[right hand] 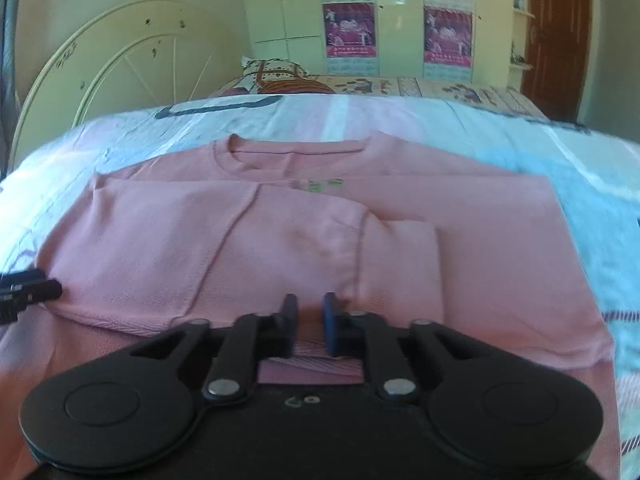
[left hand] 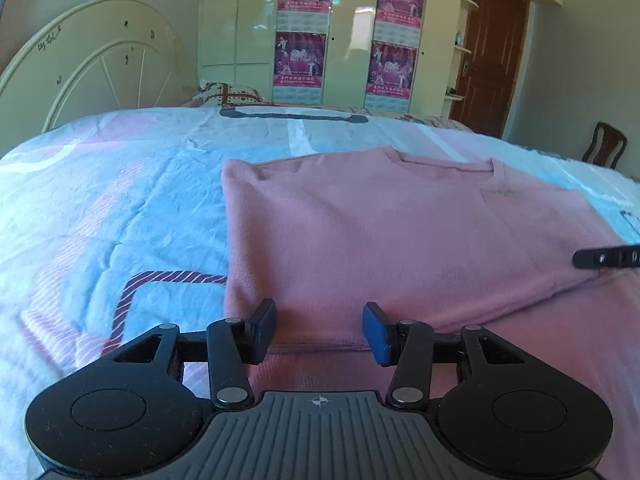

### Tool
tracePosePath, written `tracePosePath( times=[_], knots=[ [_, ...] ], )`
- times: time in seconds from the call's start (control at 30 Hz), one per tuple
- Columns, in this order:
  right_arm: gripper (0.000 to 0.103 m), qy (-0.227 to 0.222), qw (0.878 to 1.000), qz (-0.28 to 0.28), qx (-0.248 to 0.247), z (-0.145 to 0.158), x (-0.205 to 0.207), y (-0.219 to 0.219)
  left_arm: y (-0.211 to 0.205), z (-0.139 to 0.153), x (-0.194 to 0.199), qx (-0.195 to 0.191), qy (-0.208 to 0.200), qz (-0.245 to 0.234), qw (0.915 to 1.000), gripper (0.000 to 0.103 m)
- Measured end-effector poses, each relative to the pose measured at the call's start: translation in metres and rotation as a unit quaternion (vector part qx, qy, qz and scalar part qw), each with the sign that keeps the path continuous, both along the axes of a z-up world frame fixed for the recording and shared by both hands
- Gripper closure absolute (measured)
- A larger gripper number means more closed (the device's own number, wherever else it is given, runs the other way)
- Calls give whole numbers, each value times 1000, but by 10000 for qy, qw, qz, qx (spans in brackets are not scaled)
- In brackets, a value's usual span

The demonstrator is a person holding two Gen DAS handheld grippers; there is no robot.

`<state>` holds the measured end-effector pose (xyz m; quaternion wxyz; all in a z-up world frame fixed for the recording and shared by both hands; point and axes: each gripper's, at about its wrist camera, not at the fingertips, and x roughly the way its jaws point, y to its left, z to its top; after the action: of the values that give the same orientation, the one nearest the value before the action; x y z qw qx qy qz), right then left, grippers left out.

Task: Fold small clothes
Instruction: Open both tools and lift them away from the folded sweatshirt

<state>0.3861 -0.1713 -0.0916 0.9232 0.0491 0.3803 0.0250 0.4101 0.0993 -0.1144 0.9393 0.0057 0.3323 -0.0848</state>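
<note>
A pink sweater (left hand: 380,232) lies flat on the bed, neckline at the far side and sleeves folded in across its front (right hand: 280,232). My left gripper (left hand: 320,328) hangs open just over the near hem at the sweater's left part, and its pads touch no cloth. My right gripper (right hand: 310,320) is shut on the ribbed near hem, with pink cloth pinched up between its blue pads. The right gripper's fingertips (left hand: 604,258) show at the right edge of the left wrist view. The left gripper's fingertips (right hand: 28,292) show at the left edge of the right wrist view.
The sweater lies on a blue, pink and white bedspread (left hand: 120,200). A cream headboard (left hand: 100,60) and a patterned pillow (left hand: 228,94) are at the far left. A wardrobe with posters (left hand: 348,40), a brown door (left hand: 492,52) and a wooden chair (left hand: 604,144) stand beyond the bed.
</note>
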Motion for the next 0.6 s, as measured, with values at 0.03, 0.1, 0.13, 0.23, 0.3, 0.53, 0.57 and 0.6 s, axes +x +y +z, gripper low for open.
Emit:
tracePosePath(
  times=[0.03,0.1,0.13,0.23,0.3,0.53,0.57,0.6],
  knots=[
    [98,27,10000,-35,18,1,-1,-5,2,1,-2,13,-8,2,10000,55],
    [92,-7,10000,48,-60,5,0,-1,5,5,-1,-110,43,65,9999,55],
    [86,-73,9999,71,-39,8,0,2,5,5,1,-102,85,80,9999,55],
    [84,69,9997,-57,-230,1,8,5,2,12,15,-50,52,99,9999,55],
    [85,-39,9998,-157,-72,5,11,-1,2,26,28,-177,-236,43,9996,55],
    [85,-80,9990,-382,203,9,69,-22,-13,20,129,-335,63,-151,9993,55],
    [84,25,9991,-409,57,5,76,-23,-13,9,144,-278,407,-124,9987,55],
    [84,165,9985,-508,-70,0,82,-25,-10,5,148,-382,368,-90,9985,55]
  ],
)
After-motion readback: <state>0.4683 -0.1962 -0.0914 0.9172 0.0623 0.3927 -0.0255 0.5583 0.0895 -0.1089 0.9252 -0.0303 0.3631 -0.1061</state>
